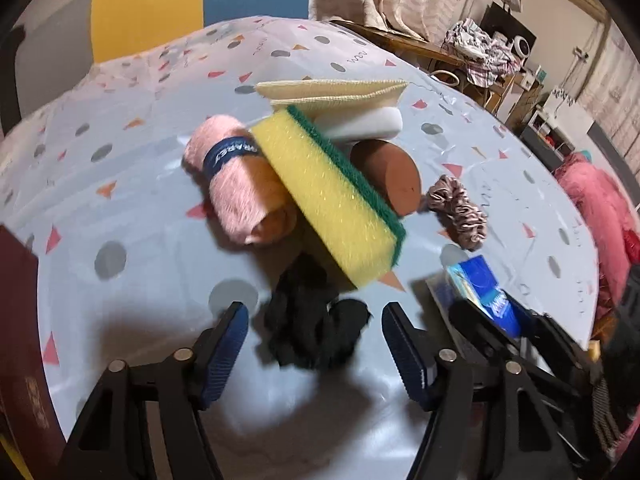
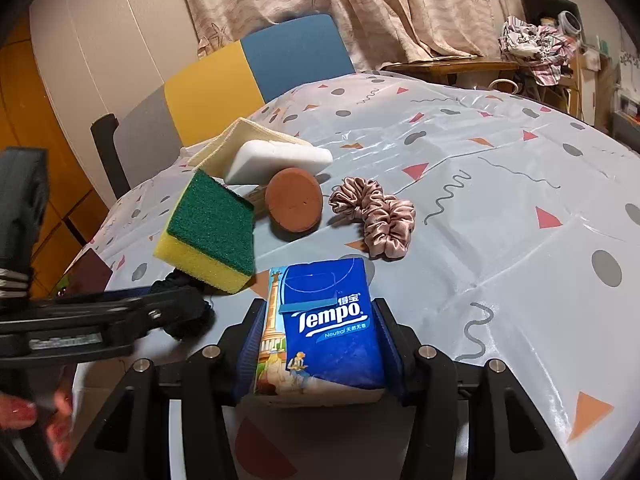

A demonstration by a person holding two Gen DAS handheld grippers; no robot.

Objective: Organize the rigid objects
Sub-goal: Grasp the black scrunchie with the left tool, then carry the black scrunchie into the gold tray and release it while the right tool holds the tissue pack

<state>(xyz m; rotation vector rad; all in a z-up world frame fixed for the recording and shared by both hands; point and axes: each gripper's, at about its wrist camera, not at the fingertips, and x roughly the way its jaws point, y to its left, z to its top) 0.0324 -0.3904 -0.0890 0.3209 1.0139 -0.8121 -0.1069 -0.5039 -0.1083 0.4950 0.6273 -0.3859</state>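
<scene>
My right gripper is shut on a blue Tempo tissue pack, held just above the table; the pack also shows in the left wrist view. My left gripper is open, its fingers on either side of a black scrunchie. Just beyond lie a yellow-green sponge, a rolled pink towel, a brown round disc, a white foam block and a folded cream cloth. In the right wrist view the sponge, disc and white block sit ahead left.
A pink satin scrunchie lies right of the disc. A dark red book is at the table's left edge. A blue-yellow chair stands behind the patterned tablecloth. A cluttered desk is at the far right.
</scene>
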